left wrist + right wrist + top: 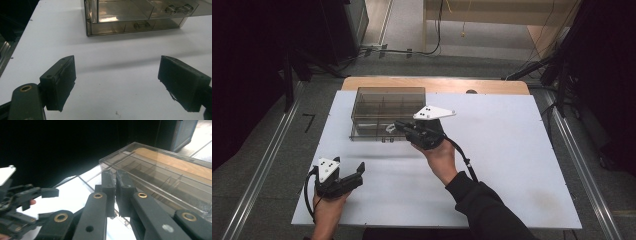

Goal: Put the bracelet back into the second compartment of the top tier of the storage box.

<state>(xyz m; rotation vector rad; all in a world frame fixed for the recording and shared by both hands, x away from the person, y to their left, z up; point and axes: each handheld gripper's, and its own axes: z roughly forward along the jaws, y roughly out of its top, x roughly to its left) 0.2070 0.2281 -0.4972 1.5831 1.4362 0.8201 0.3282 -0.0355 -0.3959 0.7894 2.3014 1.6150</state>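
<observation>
At the near left corner of the white table, the left gripper rests low in the person's hand, its jaws spread wide with nothing between them, well apart from the box. Toward the middle and far side of the table sits a smoky clear plastic compartment organiser box, its lid down and dividers visible through it; small clear latches sit on its front wall. Just right of the box's front edge, the right gripper is at the near right corner, jaws pressed together on nothing. The box looks light, stiff and slick, likely to slide on the smooth table. Best taken at a latch or the lid's front lip, while the other gripper steadies a side wall.
</observation>
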